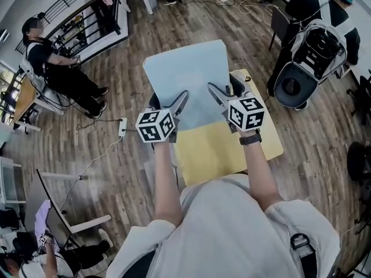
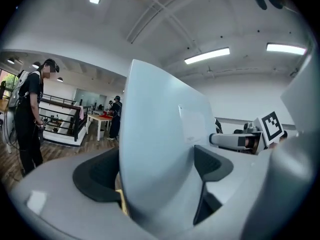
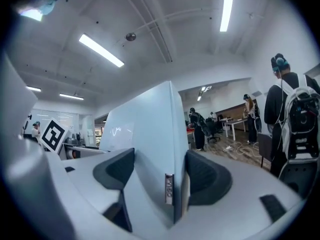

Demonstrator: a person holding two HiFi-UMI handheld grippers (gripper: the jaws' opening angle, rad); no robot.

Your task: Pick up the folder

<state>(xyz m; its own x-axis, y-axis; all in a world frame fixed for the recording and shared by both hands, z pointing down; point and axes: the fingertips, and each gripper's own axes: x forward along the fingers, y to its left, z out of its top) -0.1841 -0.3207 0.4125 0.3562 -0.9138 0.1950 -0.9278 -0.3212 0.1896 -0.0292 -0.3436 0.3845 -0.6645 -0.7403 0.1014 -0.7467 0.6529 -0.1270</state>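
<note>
A pale blue folder (image 1: 185,74) hangs in the air above a yellow table (image 1: 232,152), held from both sides. My left gripper (image 1: 168,102) grips its left edge and my right gripper (image 1: 227,88) its right edge. In the left gripper view the folder (image 2: 155,134) stands upright between the dark pads (image 2: 97,176), filling the gap of my left gripper (image 2: 157,169). In the right gripper view the folder (image 3: 145,129) sits between the pads (image 3: 207,176) of my right gripper (image 3: 160,171), and a small metal clip (image 3: 169,188) shows on its near edge.
A person sits at the left by a railing (image 1: 58,68). Another person with a backpack (image 1: 316,45) stands at the upper right. A power strip with its cable (image 1: 122,126) lies on the wooden floor. A white table frame (image 1: 64,196) stands at the lower left.
</note>
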